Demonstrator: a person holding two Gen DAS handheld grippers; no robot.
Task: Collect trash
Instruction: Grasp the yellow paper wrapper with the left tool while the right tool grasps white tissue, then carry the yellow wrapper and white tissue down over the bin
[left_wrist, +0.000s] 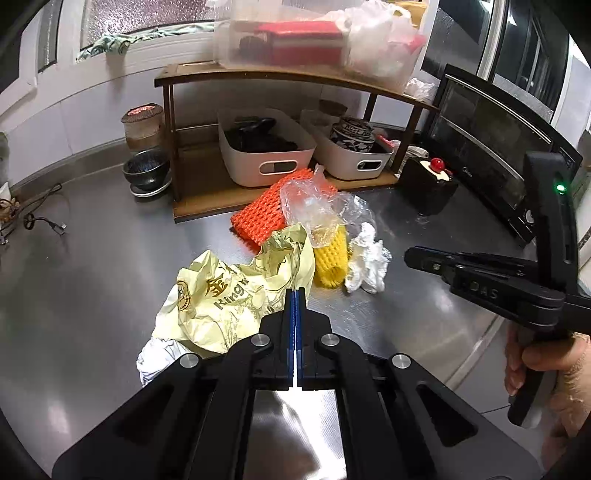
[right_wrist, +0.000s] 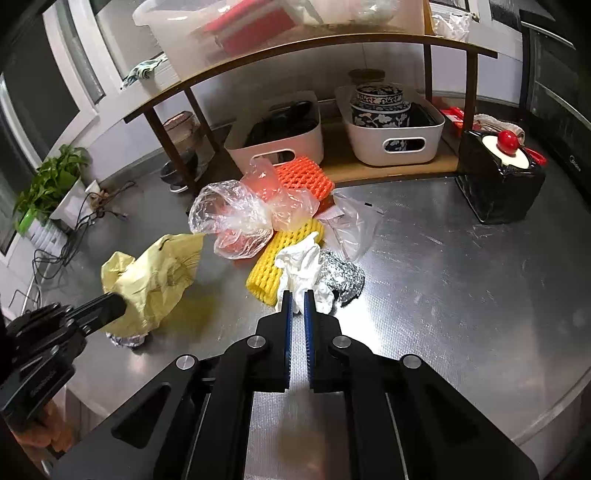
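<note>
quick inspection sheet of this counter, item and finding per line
surface: steel counter, scuffed
job's things: yellow bag, clear plastic bag, orange foam net, yellow foam net, white tissue, foil wad
clutter: wooden shelf with two white bins; black box
grippers: left tool shut on yellow bag; right tool shut on white tissue
cables: loose cords by potted plant
surroundings: microwave, window
</note>
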